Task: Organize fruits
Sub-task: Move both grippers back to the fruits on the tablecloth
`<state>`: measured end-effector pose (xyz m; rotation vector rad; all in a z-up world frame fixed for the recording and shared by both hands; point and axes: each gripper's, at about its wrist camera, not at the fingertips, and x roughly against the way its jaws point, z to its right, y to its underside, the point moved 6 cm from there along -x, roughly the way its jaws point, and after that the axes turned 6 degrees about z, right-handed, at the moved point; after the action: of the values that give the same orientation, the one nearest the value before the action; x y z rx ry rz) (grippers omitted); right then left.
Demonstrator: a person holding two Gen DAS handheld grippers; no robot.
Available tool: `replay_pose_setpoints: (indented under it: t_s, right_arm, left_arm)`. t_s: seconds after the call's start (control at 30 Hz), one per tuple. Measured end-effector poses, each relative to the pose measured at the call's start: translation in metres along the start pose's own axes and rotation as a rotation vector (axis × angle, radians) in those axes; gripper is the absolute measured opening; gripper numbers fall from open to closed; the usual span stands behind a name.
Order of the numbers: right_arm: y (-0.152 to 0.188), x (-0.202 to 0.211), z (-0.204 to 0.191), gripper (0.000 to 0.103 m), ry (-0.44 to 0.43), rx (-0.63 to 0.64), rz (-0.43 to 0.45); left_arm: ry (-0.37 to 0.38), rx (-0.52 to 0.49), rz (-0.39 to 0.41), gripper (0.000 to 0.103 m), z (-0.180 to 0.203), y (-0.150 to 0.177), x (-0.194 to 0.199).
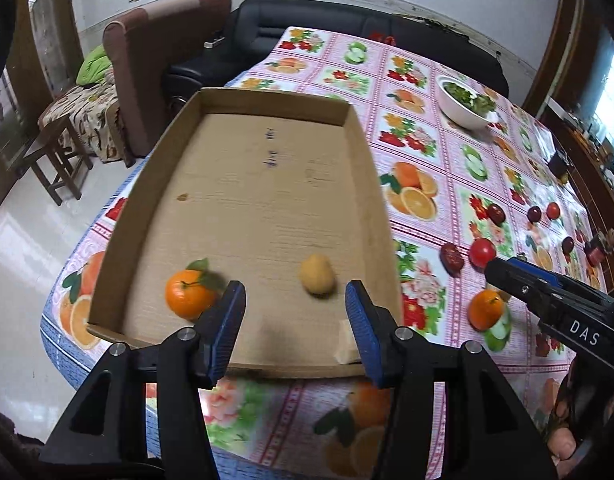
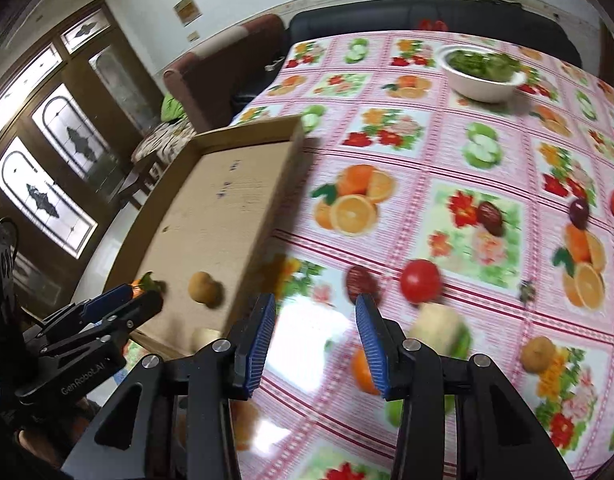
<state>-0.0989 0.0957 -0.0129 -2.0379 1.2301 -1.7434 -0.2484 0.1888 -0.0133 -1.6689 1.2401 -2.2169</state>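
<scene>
Left wrist view: the left gripper (image 1: 295, 308) hangs released over the near end of the cardboard tray (image 1: 359, 152), its blue pads standing wide with nothing between them; a small tan fruit (image 1: 316, 274) lies on the tray floor just ahead of the gap, and a leafy mandarin (image 1: 189, 293) rests just beside the left pad. Right wrist view: the right gripper (image 2: 315, 334) is likewise released and empty, its pads parted over the patterned worktop (image 2: 407, 128) just outside the tray's right wall. Loose fruit lies ahead of it: a red tomato (image 2: 420, 281), a dark red date-like fruit (image 2: 361, 282) beside it, a pale blurred fruit (image 2: 439, 324) near the right pad, and a tan fruit (image 2: 538, 354) further right. A white bowl of greens (image 2: 483, 74) stands well apart at the far side. Judged risks: the cloth is printed with oranges, apples and flowers, so a printed fruit could be mistaken for a real one and the pads close on bare cloth; round fruit may roll off when nudged by one pad before the other arrives; the tomato could bruise under a hard squeeze; the two grippers work close to the same tray corner and could collide; a careless drop may knock the fruit already lying in the tray.
</scene>
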Motion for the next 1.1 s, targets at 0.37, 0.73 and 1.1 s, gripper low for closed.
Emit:
replay_pose_setpoints:
  t_s: [0.37,0.73,1.1]
  right_arm:
    - [0.012,0.025,0.057,0.046,0.066,-0.086,0.023]
    - [0.028,0.043,0.098,0.046,0.106,-0.145,0.032]
    - [0.045,0.056,0.130,0.046,0.133,-0.198,0.038]
  left_arm:
    - [0.023,-0.036,-0.006,0.051,0.029,0.001,0.003]
    - [0.055,-0.074,-0.024,0.051,0.060,0.007,0.004]
    - [0.125,-0.129,-0.058,0.051,0.102,0.020,0.002]
